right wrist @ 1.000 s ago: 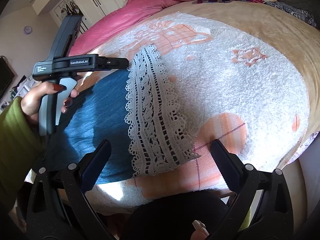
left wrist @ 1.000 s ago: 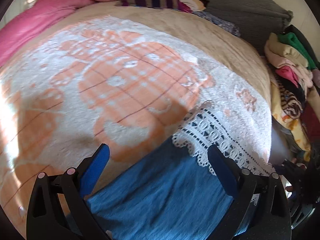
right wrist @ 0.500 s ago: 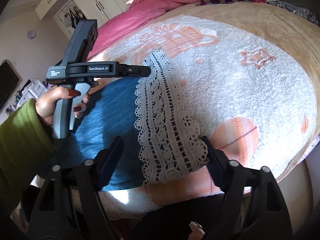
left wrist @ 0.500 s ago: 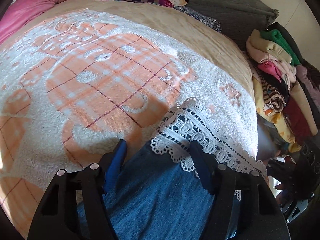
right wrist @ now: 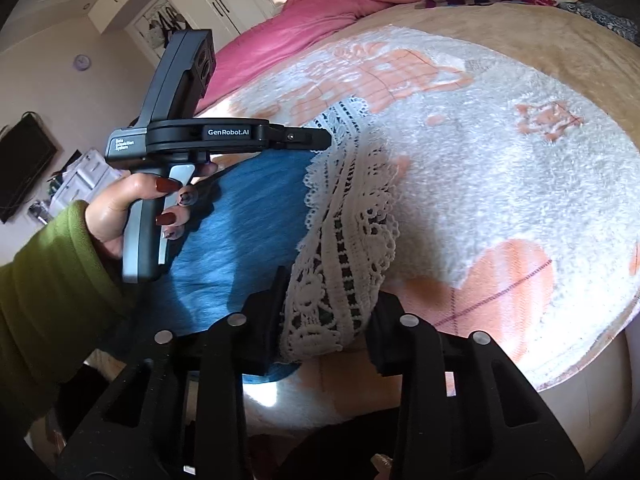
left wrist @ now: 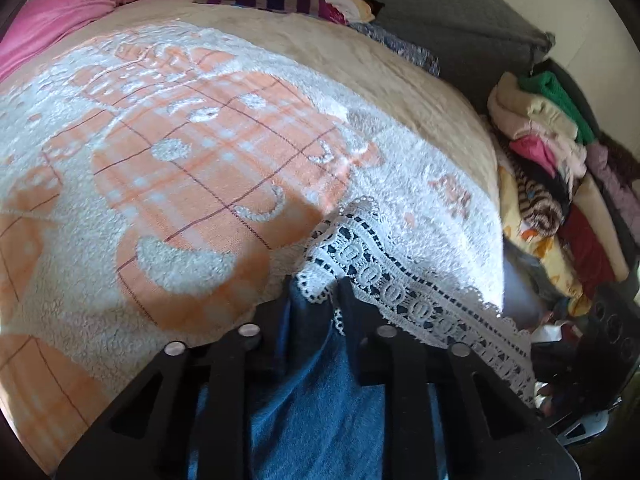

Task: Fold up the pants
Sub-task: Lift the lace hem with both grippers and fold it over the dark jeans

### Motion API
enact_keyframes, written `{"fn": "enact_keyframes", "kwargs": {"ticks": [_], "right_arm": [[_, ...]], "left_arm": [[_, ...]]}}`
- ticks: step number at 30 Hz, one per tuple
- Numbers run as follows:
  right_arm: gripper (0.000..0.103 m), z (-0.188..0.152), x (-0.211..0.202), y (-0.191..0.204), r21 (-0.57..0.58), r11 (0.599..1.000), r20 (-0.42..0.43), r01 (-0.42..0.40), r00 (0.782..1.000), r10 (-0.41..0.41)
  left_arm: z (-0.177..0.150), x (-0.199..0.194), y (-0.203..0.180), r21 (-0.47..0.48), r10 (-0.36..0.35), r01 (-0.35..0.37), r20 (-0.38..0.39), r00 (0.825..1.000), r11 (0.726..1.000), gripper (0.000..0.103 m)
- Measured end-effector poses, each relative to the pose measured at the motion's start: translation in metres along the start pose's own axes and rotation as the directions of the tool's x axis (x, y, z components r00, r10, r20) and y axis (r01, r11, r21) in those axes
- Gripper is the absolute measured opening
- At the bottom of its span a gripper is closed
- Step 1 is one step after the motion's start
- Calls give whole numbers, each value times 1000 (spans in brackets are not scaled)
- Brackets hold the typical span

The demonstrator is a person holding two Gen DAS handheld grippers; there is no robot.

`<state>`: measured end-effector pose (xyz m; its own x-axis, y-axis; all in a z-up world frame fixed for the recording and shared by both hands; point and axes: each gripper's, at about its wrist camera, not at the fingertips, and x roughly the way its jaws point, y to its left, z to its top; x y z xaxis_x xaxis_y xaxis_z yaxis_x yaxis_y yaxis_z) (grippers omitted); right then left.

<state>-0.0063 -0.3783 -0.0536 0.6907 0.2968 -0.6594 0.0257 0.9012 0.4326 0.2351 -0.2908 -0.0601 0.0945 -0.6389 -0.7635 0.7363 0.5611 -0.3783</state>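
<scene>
White lace trim [left wrist: 384, 276] is bunching between the fingers of the left gripper [left wrist: 314, 300], which are pinching one corner of the hem where the lace meets the blue denim pants [left wrist: 316, 408]. Seen from the right wrist, the right gripper [right wrist: 328, 312] is doing the same at the other hem corner, its fingers closing on a thick gather of lace with the denim just beside it. The left gripper [right wrist: 316, 140] is reaching in level from the side, gripped by the person's hand [right wrist: 136, 204] in a green sleeve [right wrist: 44, 296].

The pants are lying flat on a fleecy white and orange blanket [left wrist: 180, 168], hem toward the middle of the bed and the rest running back under both tools. A pink duvet [right wrist: 328, 4] is heaped at the far end, and a stack of folded clothes [left wrist: 548, 152] is sitting off the bed's side.

This looks like the grasp before the first fold. To do it well, both corners should rise together and level, with denim caught in each pinch as well as lace; lace alone may stretch or slip. Keeping the hem taut between the tools should help the fold land square.
</scene>
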Motion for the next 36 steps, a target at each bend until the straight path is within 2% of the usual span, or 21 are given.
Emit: {"fn": "enact_keyframes", "kwargs": {"ticks": [7,13,19,22,23,25,26,28,29,30,32,33,36], "right_arm": [[26,9,-12,32,-95,995,41,-41,998,45],[26,13,-18,80,-227,970,53,-92,993,106],[26,8,7,136,-348,922,-23,-170,985,173],[26,-3,28,161,-419,889,-74,-182,983,166],[26,-8,35,169,-442,877,-96,-187,982,161],[26,-24,51,185,-514,842,-132,-162,985,110],[26,-32,57,192,-547,824,-142,-147,986,82],[28,-46,65,201,-597,792,-148,-129,988,49],[28,-52,67,205,-620,775,-147,-122,988,38],[29,-56,67,208,-634,764,-144,-119,989,34],[30,-62,65,213,-666,738,-132,-109,991,27],[35,-66,63,217,-690,718,-115,-92,993,16],[44,-73,61,220,-728,684,-72,-43,997,-14]], "left_arm": [[-7,-45,-1,-21,-56,58,100,993,998,15],[-30,-103,8,-41,-50,59,187,981,997,15],[-69,-149,40,-138,36,-3,235,971,990,15],[-88,-160,60,-214,91,-42,225,970,976,16],[-95,-164,66,-249,117,-62,215,970,967,19],[-112,-176,83,-333,126,-46,223,967,942,25],[-123,-184,93,-388,142,-42,232,962,921,31],[-141,-195,106,-446,154,-20,266,952,895,34],[-152,-200,112,-470,146,10,295,944,883,34],[-165,-203,120,-509,123,65,328,936,859,36],[-183,-202,133,-570,52,178,364,930,802,46],[-189,-199,138,-594,8,236,378,926,769,49],[-192,-198,144,-608,-12,275,399,917,745,52]]}}
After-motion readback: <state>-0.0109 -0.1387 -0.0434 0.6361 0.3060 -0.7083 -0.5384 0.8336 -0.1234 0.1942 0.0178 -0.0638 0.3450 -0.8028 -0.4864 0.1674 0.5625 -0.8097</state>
